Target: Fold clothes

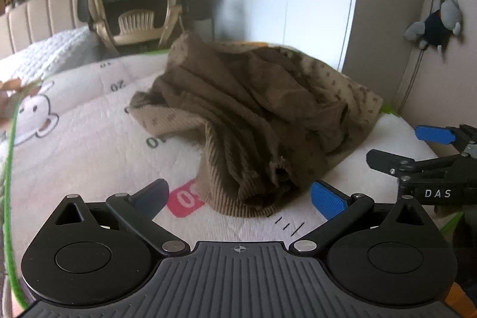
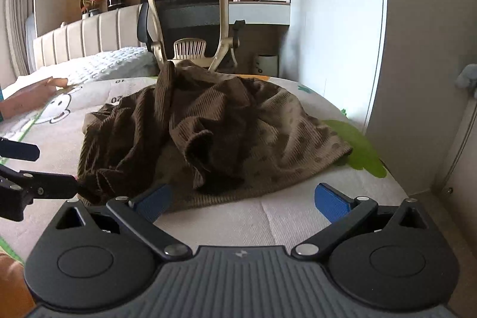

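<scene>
A crumpled brown ribbed garment (image 1: 244,115) with a lighter dotted part lies heaped on a quilted cartoon-print mat (image 1: 89,145). My left gripper (image 1: 240,197) is open just short of the heap's near edge, with nothing between its blue pads. In the right wrist view the same garment (image 2: 208,133) sits straight ahead. My right gripper (image 2: 243,201) is open too, its fingers on either side of the garment's near hem without holding it. Each gripper shows in the other's view: the right gripper (image 1: 402,146) at the right, the left gripper (image 2: 44,167) at the left beside the cloth.
An office chair (image 2: 190,20) stands behind the mat, with a padded headboard (image 2: 89,37) and a white blanket (image 2: 113,61) to its left. A cardboard box (image 2: 26,100) lies at the far left. A wardrobe wall (image 2: 423,79) and a hanging plush toy (image 1: 438,23) close the right side.
</scene>
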The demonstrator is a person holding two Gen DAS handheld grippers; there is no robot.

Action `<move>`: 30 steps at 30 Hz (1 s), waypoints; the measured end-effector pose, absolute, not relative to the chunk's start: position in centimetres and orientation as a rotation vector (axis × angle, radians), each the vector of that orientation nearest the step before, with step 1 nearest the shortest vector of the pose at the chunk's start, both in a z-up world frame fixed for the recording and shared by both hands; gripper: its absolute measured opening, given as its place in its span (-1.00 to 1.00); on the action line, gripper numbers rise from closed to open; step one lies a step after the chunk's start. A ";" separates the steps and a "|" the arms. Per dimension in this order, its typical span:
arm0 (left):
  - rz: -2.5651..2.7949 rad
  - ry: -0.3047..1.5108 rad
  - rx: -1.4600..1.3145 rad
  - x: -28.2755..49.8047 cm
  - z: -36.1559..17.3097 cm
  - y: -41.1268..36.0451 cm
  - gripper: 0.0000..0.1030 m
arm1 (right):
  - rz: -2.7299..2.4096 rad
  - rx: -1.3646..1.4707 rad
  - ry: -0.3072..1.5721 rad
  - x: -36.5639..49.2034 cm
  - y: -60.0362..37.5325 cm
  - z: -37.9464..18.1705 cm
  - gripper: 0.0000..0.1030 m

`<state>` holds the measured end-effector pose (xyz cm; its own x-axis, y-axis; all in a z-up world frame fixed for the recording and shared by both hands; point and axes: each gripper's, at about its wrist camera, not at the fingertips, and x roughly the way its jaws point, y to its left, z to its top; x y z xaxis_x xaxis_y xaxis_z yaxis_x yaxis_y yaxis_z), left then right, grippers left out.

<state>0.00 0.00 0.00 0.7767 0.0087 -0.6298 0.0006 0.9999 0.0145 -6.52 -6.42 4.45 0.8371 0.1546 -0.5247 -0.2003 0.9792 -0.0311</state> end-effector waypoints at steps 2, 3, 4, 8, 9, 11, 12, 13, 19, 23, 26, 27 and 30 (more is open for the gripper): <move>0.006 0.687 0.007 0.0 0.3 0.1 1.00 | 0.186 -0.072 0.546 -6.6 -6.3 4.6 1.00; 0.006 0.690 0.004 0.0 0.4 0.2 1.00 | 0.185 -0.064 0.545 -6.7 -6.3 4.7 1.00; 0.007 0.693 0.001 0.0 0.5 0.3 1.00 | 0.184 -0.057 0.544 -6.8 -6.3 4.8 1.00; 0.010 0.705 -0.013 0.1 1.1 0.6 1.00 | 0.184 -0.047 0.550 -6.6 -6.3 4.7 1.00; 0.011 0.707 -0.016 0.1 1.2 0.6 1.00 | 0.187 -0.043 0.552 -6.6 -6.4 4.7 1.00; 0.012 0.713 -0.023 0.1 1.5 0.8 1.00 | 0.195 -0.036 0.555 -6.5 -6.7 4.7 1.00; 0.015 0.706 -0.023 0.0 1.3 0.9 1.00 | 0.196 -0.036 0.556 -6.5 -6.7 4.7 1.00; 0.021 0.695 -0.006 -0.2 0.5 0.3 1.00 | 0.198 -0.036 0.557 -6.4 -6.6 4.7 1.00; 0.027 0.690 -0.004 -0.3 0.7 0.2 1.00 | 0.206 -0.031 0.560 -6.2 -6.7 4.5 1.00; 0.030 0.693 -0.001 -0.2 0.8 0.3 1.00 | 0.207 -0.027 0.561 -6.4 -6.7 4.6 1.00; 0.032 0.694 0.001 -0.1 0.9 0.3 1.00 | 0.203 -0.029 0.566 -6.2 -6.6 4.6 1.00; 0.033 0.695 0.001 -0.1 0.9 0.3 1.00 | 0.202 -0.028 0.567 -6.2 -6.6 4.5 1.00; 0.033 0.698 0.001 -0.1 0.9 0.3 1.00 | 0.206 -0.023 0.567 -6.1 -6.6 4.6 1.00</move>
